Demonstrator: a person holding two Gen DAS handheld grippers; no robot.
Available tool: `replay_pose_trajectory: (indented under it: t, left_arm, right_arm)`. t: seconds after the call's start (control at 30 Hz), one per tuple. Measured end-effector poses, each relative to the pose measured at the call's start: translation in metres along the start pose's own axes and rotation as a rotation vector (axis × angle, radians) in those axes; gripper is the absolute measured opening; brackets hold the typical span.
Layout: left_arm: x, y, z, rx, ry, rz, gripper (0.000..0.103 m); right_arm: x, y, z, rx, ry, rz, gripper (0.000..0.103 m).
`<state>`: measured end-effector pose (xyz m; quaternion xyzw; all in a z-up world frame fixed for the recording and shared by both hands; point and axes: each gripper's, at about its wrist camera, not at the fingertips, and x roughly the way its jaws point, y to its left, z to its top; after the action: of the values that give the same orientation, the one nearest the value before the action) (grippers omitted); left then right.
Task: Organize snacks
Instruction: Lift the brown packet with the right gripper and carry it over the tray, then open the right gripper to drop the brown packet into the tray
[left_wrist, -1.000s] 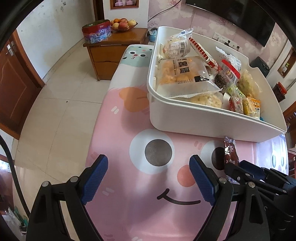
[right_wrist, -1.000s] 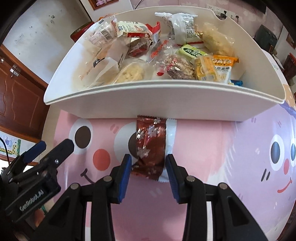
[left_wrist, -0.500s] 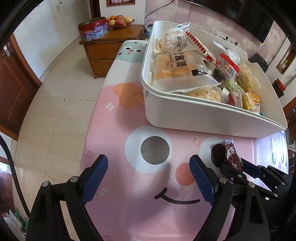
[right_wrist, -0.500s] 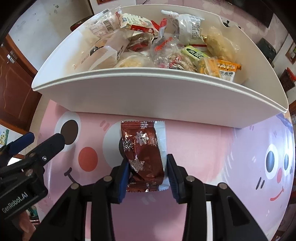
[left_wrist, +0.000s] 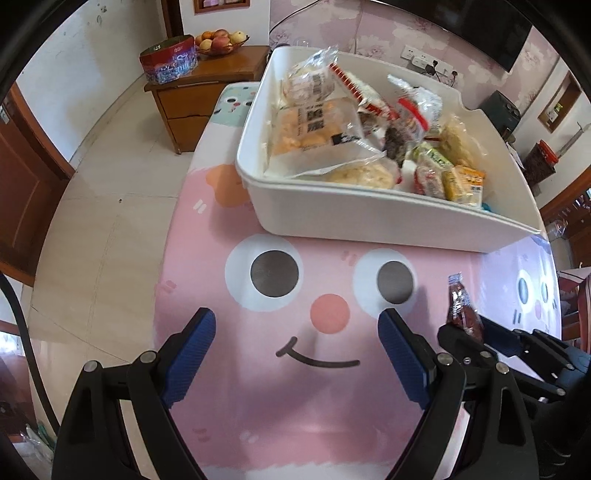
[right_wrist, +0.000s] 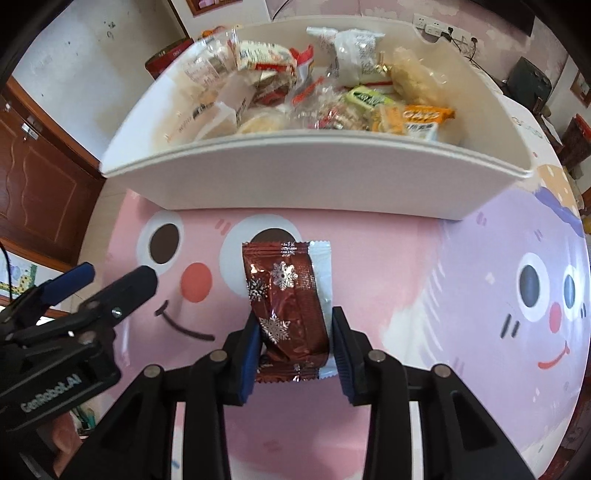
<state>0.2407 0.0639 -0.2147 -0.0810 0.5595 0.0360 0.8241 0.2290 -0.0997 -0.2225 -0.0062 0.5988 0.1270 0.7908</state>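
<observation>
A brown foil snack packet (right_wrist: 286, 295) with white snowflakes sits between the pads of my right gripper (right_wrist: 295, 332), which press on its lower half and hold it tilted up above the pink tablecloth. From the left wrist view the same packet (left_wrist: 461, 306) sticks up out of the right gripper (left_wrist: 469, 332) at the right. My left gripper (left_wrist: 295, 325) stands wide open with nothing between its fingers, over the cartoon face; it shows again at the left (right_wrist: 116, 273). Beyond both stands a white bin (left_wrist: 369, 225) (right_wrist: 295, 177) holding several wrapped snacks.
The pink cartoon tablecloth (left_wrist: 295, 387) covers the table, whose left edge drops to a tiled floor (left_wrist: 110, 184). A wooden cabinet (left_wrist: 207, 92) behind the table carries a red tin (left_wrist: 168, 59) and a fruit bowl (left_wrist: 218, 38).
The right gripper's jaws narrowed onto the brown packet and lifted it off the cloth. Both grippers drew up and back, so the bin looks farther away.
</observation>
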Motion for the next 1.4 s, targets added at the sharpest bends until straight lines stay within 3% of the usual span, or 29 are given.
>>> replay_pose_trajectory:
  t: [0.23, 0.5, 0.7, 0.9, 1.07, 1.23, 1.4]
  left_arm:
    - [-0.052, -0.014, 0.027, -0.009, -0.063, 0.005, 0.092]
    - [-0.117, -0.027, 0.083, 0.008, -0.183, -0.022, 0.102]
    - [-0.145, -0.036, 0.127, 0.019, -0.257, -0.022, 0.102]
    - [-0.155, -0.037, 0.163, 0.025, -0.306, -0.021, 0.102]
    - [-0.148, -0.037, 0.180, 0.034, -0.319, -0.005, 0.102]
    - [-0.127, -0.033, 0.193, 0.028, -0.277, -0.023, 0.102]
    - [-0.108, -0.031, 0.194, 0.039, -0.236, -0.018, 0.102]
  right_arm:
    - [-0.059, -0.008, 0.027, 0.006, -0.106, 0.029, 0.036]
    - [-0.141, -0.015, 0.068, -0.020, -0.245, 0.037, 0.036]
    - [-0.181, -0.020, 0.113, -0.019, -0.339, 0.045, 0.036]
    - [-0.191, -0.026, 0.150, 0.002, -0.390, 0.026, 0.036]
    - [-0.181, -0.029, 0.173, 0.027, -0.381, 0.007, 0.037]
    - [-0.161, -0.032, 0.186, 0.038, -0.365, 0.021, 0.038]
    - [-0.144, -0.036, 0.189, 0.068, -0.331, 0.016, 0.048]
